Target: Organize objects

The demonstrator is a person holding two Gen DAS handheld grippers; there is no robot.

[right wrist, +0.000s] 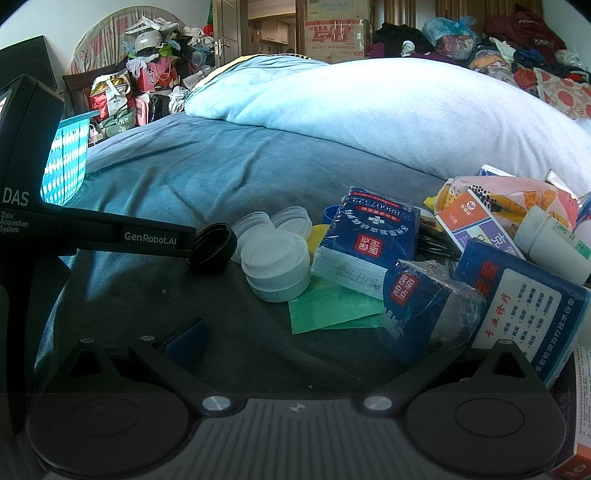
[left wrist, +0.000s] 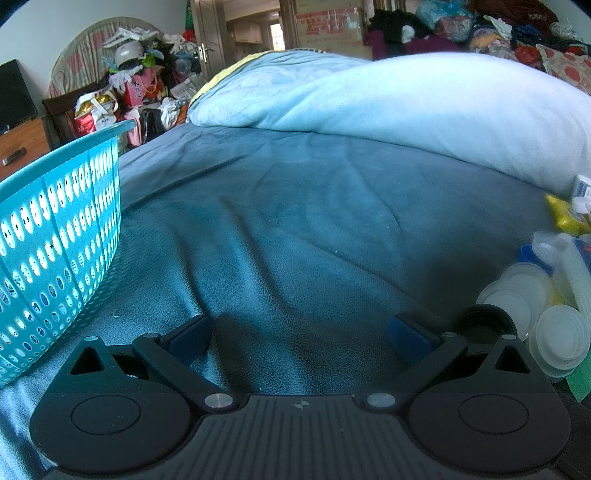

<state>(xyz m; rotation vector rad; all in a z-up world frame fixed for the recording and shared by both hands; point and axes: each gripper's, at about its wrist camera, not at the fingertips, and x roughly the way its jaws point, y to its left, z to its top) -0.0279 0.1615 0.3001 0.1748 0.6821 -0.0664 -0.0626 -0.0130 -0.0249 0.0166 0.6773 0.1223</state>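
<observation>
Teal velour bedspread [left wrist: 295, 221] filled most of both views, with a pale blue quilt [left wrist: 406, 107] heaped across the upper right of each frame. Cardboard carton [right wrist: 338, 35] with red print stood at top centre of the right wrist view; its characters were too small to read. A shopping bag in the clutter at upper left showed "KFC".

Turquoise perforated basket [left wrist: 55, 229] sat at the left edge of the left wrist view, resting on the bedspread.

Left gripper [left wrist: 301, 332] lay low over the bedspread, jaws spread wide, nothing between them. Seen from the right wrist view its black body read "DAS Data Acquisition System" and "GenRobot.AI", and its finger tip lay against a black cap [right wrist: 212, 245].

Right gripper [right wrist: 295, 339]: left pad visible at lower left, right pad hidden behind the packets, so I could not tell the jaw state.

Task items clustered at centre right of the right wrist view: blue tissue packet [right wrist: 369, 240] printed upside down with "88607592", a second blue packet [right wrist: 421, 306] in crinkled wrap, a blue box [right wrist: 517, 314] with white Chinese label, an orange-and-white box [right wrist: 469, 218] marked "10", a white bottle [right wrist: 550, 240], white caps [right wrist: 275, 266] stacked beside the black cap, green paper [right wrist: 332, 310] under them.
</observation>
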